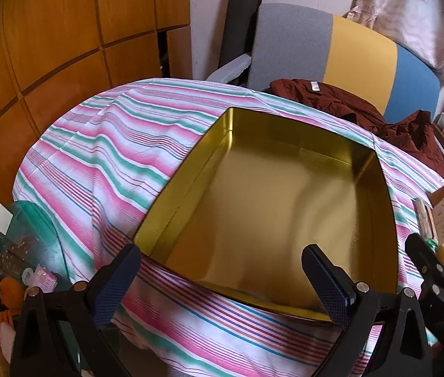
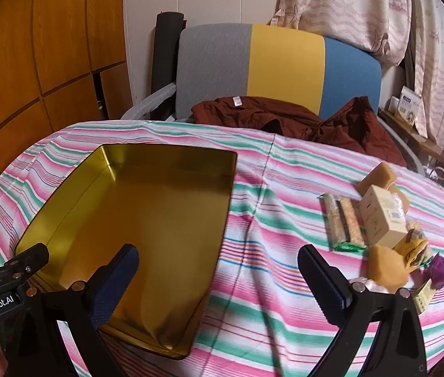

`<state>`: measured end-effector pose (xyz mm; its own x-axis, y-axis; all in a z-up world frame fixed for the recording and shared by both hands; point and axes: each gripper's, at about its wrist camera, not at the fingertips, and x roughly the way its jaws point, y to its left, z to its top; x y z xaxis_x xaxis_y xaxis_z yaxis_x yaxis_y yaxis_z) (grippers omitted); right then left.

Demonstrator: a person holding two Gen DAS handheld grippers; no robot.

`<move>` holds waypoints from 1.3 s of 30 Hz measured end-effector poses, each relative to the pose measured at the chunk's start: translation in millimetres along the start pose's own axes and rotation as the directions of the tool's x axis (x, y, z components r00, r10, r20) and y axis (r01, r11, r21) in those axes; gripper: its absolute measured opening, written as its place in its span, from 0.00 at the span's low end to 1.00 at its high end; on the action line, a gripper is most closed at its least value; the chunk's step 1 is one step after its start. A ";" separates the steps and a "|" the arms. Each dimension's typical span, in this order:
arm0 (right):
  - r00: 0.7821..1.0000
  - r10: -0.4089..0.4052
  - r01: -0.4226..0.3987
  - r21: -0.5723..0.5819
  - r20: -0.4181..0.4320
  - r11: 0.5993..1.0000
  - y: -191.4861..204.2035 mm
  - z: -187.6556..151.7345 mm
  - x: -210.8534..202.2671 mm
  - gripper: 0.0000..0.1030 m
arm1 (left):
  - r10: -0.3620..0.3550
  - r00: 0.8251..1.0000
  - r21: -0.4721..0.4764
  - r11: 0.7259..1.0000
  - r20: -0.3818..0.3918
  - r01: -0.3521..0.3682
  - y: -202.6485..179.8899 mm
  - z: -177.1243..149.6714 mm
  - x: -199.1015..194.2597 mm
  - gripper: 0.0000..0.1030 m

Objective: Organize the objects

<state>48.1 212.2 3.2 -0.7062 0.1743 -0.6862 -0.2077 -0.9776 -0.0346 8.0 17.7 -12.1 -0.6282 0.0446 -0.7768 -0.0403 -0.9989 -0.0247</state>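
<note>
Striped cloth in pink, green and white covers the table you are working over, and the landmark on it is the gold tin tray, lying open and bare inside. Behind the tray stands a chair with a grey, yellow and blue back, and a dark red garment is draped on its seat at the table's far edge. Wood panelling fills the wall to the left of the tray.

Your left gripper hangs over the tray's near rim, its claw spread wide and holding nothing. Your right gripper hovers by the tray's near right corner, also spread wide and empty.

Well to the right of the tray sits the cluster of things to sort: two wrapped snack bars lying side by side, a cream box touching them, yellow sponge blocks near and beyond the box, and a purple wrapper at the cluster's right edge.
</note>
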 end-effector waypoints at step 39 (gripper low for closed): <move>0.953 -0.224 0.300 0.542 -0.204 0.785 -286.4 -110.8 18.4 0.48 | -0.392 0.915 0.327 0.856 -0.095 0.400 -127.8 -60.3 -36.3 1.00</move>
<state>169.6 482.3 -80.1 -0.4887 0.3612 -0.7942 -0.7422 -0.6506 0.1608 82.8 142.8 -18.7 -0.4855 0.4306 -0.7608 -0.5402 -0.8320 -0.1262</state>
